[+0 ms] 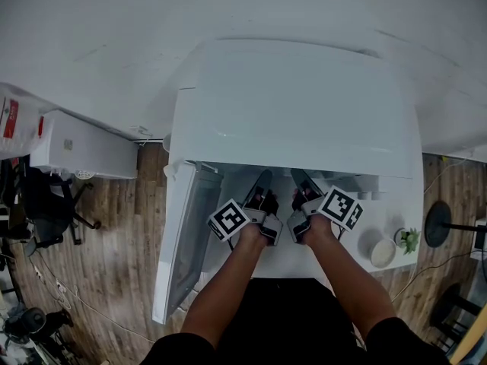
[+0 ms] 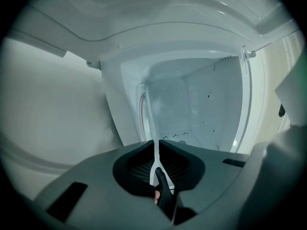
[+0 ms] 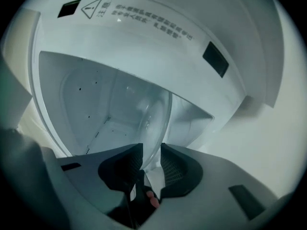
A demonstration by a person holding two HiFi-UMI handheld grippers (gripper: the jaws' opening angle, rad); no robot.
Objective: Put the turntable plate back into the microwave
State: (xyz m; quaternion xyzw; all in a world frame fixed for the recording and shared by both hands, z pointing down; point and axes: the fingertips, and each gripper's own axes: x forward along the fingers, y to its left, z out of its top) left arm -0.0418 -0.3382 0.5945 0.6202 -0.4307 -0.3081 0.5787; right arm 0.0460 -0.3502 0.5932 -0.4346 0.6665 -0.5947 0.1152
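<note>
As I look down on the open microwave (image 1: pixel 297 105), the left gripper (image 1: pixel 259 186) has its fingers pinching the glass turntable plate (image 3: pixel 154 113) by its rim. The right gripper (image 1: pixel 303 186) pinches the rim too, with the plate at the cavity's mouth.

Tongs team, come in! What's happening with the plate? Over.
Left tongs and right tongs both shut on plate. Plate at open microwave mouth, not set down yet. Nothing in the way.

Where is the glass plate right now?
The turntable plate is clamped at its rim by the left gripper and right gripper, at the open front of the microwave.
</note>
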